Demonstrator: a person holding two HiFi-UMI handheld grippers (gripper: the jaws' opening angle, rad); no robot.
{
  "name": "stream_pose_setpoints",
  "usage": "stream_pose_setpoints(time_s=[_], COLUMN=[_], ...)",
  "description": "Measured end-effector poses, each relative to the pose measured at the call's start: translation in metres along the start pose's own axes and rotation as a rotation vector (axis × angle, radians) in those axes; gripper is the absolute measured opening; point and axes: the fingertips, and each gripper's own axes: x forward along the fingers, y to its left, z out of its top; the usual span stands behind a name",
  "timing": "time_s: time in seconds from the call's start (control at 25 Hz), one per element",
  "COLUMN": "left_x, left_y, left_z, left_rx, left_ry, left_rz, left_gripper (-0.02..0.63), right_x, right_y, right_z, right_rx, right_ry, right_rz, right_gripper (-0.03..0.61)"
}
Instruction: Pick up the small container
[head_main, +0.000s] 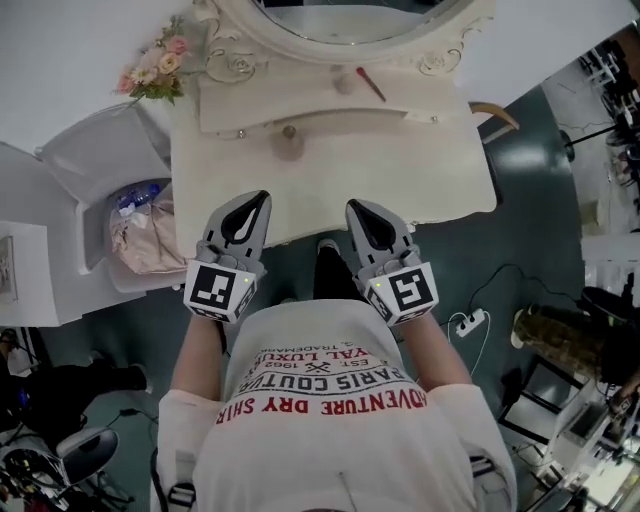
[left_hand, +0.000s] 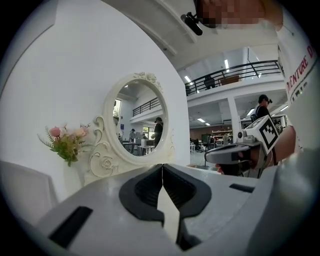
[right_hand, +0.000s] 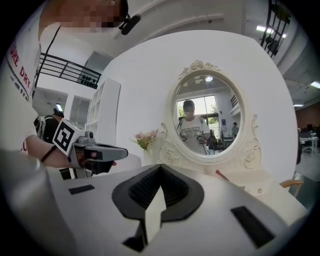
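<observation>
Beige small container (head_main: 289, 143) sits mid-way across the cream surface (head_main: 440, 170), just in front of the raised drawer shelf (head_main: 400, 100), well apart from both grippers. Red stick (head_main: 370, 84) lies far right of it, below the oval mirror (head_main: 340, 25); pink flowers (head_main: 160, 68) far left. Left gripper (head_main: 262, 198) and right gripper (head_main: 352, 206) hover at the near edge (side by side), jaws pressed together, nothing between them.

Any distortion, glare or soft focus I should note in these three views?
Head view: bright, even light, sharp; the white dressing table is nearly washed out. Left gripper view: strong fisheye bend, black corners; the shut left claw is soft up close, the mirror crisper. Right gripper view: same bend; window light reflected in the mirror is blown out.
</observation>
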Motion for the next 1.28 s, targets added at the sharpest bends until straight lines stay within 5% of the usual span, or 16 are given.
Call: stream_pose_setpoints(time_s=[0.28,0.68,0.84,1.28], left_x=[0.078,0.153,0.175,0.213], left_y=[0.026,0.048,0.059,0.092], left_z=[-0.007,-0.067,-0.1,-0.161], left_rx=[-0.046,-0.012,-0.038,-0.107], left_ry=[0.003,0.04,0.095,0.181], left_rz=[0.135,0.294,0.297,0.307], left_gripper=[0.008,0.011,0.145,0.225], right_x=[0.063,0.135,0.16,0.205], right_y=[-0.063,-0.115,-0.124,-0.142], right_z=[0.001,-0.032,-0.048,-0.09], right_rx=[-0.023,-0.022,-0.016,-0.031], right_ry=[0.025,0.086,0.086,0.112], right_rz=[0.193,0.392,0.428,0.467], right_gripper=[-0.002,-0.002,-0.002,-0.002])
